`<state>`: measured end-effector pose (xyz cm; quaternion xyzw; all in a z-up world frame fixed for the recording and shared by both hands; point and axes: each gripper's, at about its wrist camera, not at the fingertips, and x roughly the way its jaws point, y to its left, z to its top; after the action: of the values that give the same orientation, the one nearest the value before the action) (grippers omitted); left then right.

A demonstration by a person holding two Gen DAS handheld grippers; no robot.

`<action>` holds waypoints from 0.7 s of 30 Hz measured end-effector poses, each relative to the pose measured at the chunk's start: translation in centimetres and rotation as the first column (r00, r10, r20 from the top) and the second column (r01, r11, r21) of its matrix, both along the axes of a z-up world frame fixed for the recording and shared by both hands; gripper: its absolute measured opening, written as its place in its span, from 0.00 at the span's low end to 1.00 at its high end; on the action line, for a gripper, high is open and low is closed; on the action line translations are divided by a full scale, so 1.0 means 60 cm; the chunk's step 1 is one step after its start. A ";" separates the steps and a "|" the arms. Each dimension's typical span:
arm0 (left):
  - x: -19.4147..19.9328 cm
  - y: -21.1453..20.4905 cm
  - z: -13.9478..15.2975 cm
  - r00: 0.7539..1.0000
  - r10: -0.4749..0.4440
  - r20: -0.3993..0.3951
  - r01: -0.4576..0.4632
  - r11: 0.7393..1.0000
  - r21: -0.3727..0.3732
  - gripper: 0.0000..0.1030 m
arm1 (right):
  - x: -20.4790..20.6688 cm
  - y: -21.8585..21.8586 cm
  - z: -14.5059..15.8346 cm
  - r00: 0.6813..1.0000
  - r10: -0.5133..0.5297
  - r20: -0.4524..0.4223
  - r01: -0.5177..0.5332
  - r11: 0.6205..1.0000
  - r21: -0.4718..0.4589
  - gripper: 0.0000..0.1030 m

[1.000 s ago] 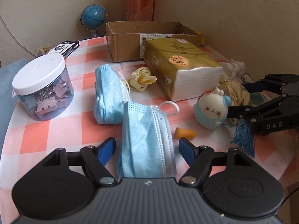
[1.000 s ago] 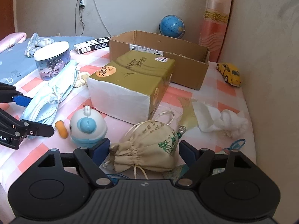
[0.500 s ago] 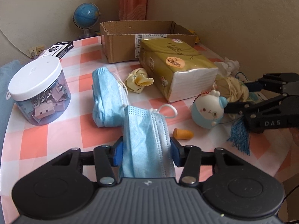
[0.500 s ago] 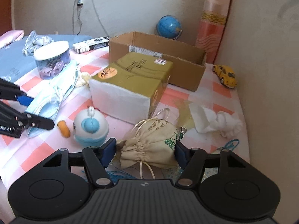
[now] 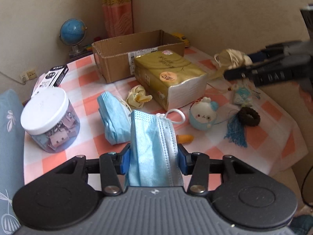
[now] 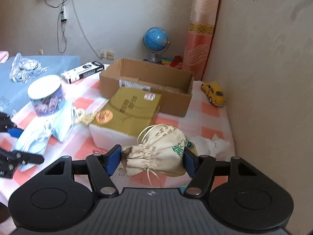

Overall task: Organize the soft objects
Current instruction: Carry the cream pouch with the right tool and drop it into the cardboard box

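The left gripper [image 5: 153, 157] is closing on a blue mask [image 5: 152, 146] — pads pressed to its sides, just above the table [image 5: 88, 82]. The right gripper [image 6: 151, 158] clamps a pouch [image 6: 162, 150] — lifted near the tissue pack [image 6: 129, 109].

The right gripper [image 6: 151, 161] pinches a beige drawstring pouch [image 6: 162, 153] between its blue fingers [image 6: 112, 162], lifted clear of the checkered desk [image 6: 213, 115]. Behind it lies a gold tissue pack [image 6: 127, 113], then an open cardboard box [image 6: 146, 82] toward the far edge. A yellow toy car [image 6: 213, 94] sits by the desk's right edge; blue masks [image 6: 50, 131] lie left.
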<state>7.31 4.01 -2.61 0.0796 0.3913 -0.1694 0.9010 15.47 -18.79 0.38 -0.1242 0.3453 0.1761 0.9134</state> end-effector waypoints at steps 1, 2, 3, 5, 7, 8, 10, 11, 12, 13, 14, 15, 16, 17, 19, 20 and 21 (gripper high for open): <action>-0.002 0.002 0.005 1.000 -0.008 0.004 0.008 1.000 0.007 0.45 | 0.002 0.000 0.008 1.000 -0.008 0.001 0.008 1.000 0.003 0.68; -0.003 0.002 0.009 1.000 -0.015 0.011 0.015 1.000 0.016 0.45 | 0.003 0.001 0.019 1.000 -0.015 0.002 0.015 1.000 0.009 0.68; -0.005 0.003 0.013 1.000 -0.021 0.020 0.021 1.000 0.023 0.45 | 0.005 0.001 0.026 1.000 -0.019 0.001 0.019 1.000 0.015 0.68; -0.011 0.005 0.020 0.999 -0.031 0.035 0.030 0.999 0.031 0.45 | 0.010 0.001 0.047 1.000 -0.030 -0.003 0.030 0.999 0.032 0.68; -0.013 0.007 0.025 0.998 -0.039 0.044 0.038 0.999 0.031 0.45 | 0.015 0.001 0.068 0.999 -0.035 -0.001 0.036 0.998 0.043 0.68; -0.015 0.008 0.027 0.998 -0.043 0.047 0.042 0.999 0.029 0.45 | 0.018 0.002 0.077 0.999 -0.038 0.003 0.038 0.998 0.046 0.68; -0.017 0.009 0.031 0.997 -0.051 0.054 0.050 0.998 0.023 0.45 | 0.027 0.005 0.098 0.999 -0.045 0.010 0.045 0.998 0.054 0.68; -0.018 0.009 0.033 0.997 -0.054 0.057 0.053 0.998 0.019 0.45 | 0.032 0.005 0.107 0.999 -0.048 0.011 0.048 0.997 0.062 0.68; -0.018 0.009 0.034 0.997 -0.057 0.060 0.056 0.998 0.016 0.45 | 0.039 0.007 0.117 0.999 -0.052 0.012 0.051 0.996 0.072 0.68; -0.019 0.009 0.035 0.996 -0.063 0.063 0.062 0.998 0.012 0.45 | 0.045 0.008 0.124 0.998 -0.055 0.011 0.054 0.995 0.079 0.68; -0.018 0.009 0.036 0.995 -0.067 0.067 0.067 0.998 0.011 0.45 | 0.052 0.009 0.132 0.998 -0.057 0.007 0.057 0.995 0.086 0.68; -0.018 0.009 0.036 0.995 -0.069 0.072 0.068 0.998 0.010 0.45 | 0.061 0.012 0.139 0.998 -0.062 0.004 0.061 0.994 0.091 0.68; -0.018 0.009 0.036 0.995 -0.069 0.076 0.069 0.998 0.008 0.45 | 0.070 0.016 0.146 0.998 -0.069 0.004 0.069 0.993 0.093 0.68; -0.017 0.011 0.037 0.994 -0.070 0.079 0.070 0.998 0.004 0.45 | 0.080 0.021 0.154 0.997 -0.078 0.005 0.077 0.993 0.092 0.68; -0.016 0.014 0.037 0.995 -0.065 0.080 0.066 0.998 -0.007 0.45 | 0.099 0.030 0.167 0.996 -0.084 0.000 0.084 0.991 0.100 0.68; -0.016 0.016 0.036 0.995 -0.064 0.082 0.066 0.998 -0.011 0.45 | 0.107 0.036 0.173 0.996 -0.088 -0.001 0.088 0.991 0.105 0.68; -0.015 0.019 0.035 0.995 -0.062 0.084 0.063 0.998 -0.014 0.45 | 0.117 0.043 0.180 0.996 -0.092 -0.001 0.091 0.990 0.108 0.68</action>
<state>6.40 5.13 -0.52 0.0914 0.3493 -0.1972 0.9114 22.51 -16.23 11.20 -0.0592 0.3388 0.1521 0.9266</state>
